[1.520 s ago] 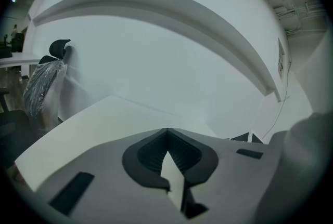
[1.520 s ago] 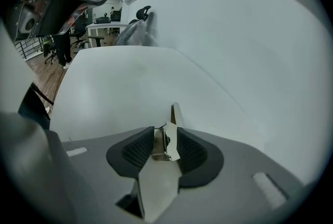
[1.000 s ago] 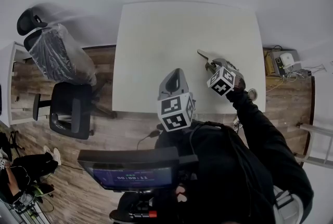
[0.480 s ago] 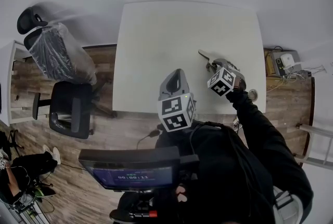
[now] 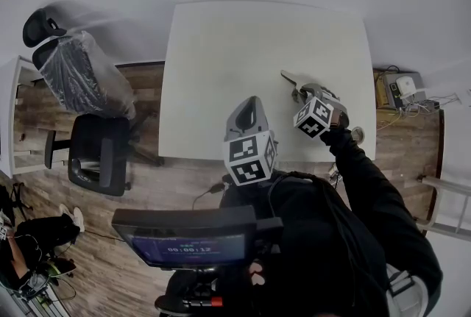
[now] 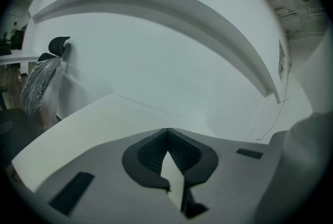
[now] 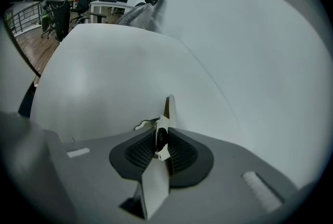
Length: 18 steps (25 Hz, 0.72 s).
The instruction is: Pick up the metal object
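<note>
My right gripper [image 5: 302, 91] is clamped on the metal object [image 5: 287, 76]. In the right gripper view its pads [image 7: 177, 153] pinch only the near end of that thin, flat piece [image 7: 168, 108], and the rest sticks out ahead of the jaws over the table [image 5: 221, 51]. I cannot tell from any view whether it is fully clear of the tabletop. What worries me is that short bite. Smooth metal held by one end could pivot between the pads or slide forward and out if I swing or tilt the gripper sharply, and it would then drop back onto the table just ahead of the jaws. If the far tip is still touching, dragging it could lever it loose (a slow, level lift seems the safer bet). My left gripper [image 5: 246, 113] hangs well off to the left of the right one, nearer my body, with its jaws closed on nothing in its own view [image 6: 166, 132]. Against the two earlier head views almost nothing differs, and the right gripper and the object sit in practically the same spot.
</note>
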Tool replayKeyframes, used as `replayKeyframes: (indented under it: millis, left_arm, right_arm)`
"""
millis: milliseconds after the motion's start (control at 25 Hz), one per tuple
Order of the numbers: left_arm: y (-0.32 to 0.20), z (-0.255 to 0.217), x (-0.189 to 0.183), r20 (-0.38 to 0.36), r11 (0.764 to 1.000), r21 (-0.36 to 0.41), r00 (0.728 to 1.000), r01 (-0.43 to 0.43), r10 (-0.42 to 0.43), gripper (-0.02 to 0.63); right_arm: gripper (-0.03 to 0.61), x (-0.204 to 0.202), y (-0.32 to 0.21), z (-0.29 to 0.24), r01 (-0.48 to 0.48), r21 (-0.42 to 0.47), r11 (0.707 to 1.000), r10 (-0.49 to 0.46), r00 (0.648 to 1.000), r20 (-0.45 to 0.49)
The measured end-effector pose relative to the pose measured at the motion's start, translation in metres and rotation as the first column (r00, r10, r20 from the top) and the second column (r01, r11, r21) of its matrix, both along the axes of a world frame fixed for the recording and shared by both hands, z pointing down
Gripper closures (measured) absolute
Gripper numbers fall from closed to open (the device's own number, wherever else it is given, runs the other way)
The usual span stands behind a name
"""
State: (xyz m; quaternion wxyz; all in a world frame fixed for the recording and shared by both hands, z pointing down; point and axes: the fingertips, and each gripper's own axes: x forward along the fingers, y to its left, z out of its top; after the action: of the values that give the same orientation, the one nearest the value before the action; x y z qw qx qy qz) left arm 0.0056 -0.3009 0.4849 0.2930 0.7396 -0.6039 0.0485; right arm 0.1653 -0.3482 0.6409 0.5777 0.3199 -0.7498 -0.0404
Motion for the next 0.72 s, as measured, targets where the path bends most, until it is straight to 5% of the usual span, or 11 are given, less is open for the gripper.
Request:
replayKeyframes:
  millis: [720]
  left_arm:
    - [-0.002,-0.004,-0.004,0.0,1.0,0.009,1.0,0.005,-0.005,0.614]
  right_arm:
    - [0.573,0.003,-0.009,-0.011,0.049,0.049,0.998,-0.046,0.997,-0.067]
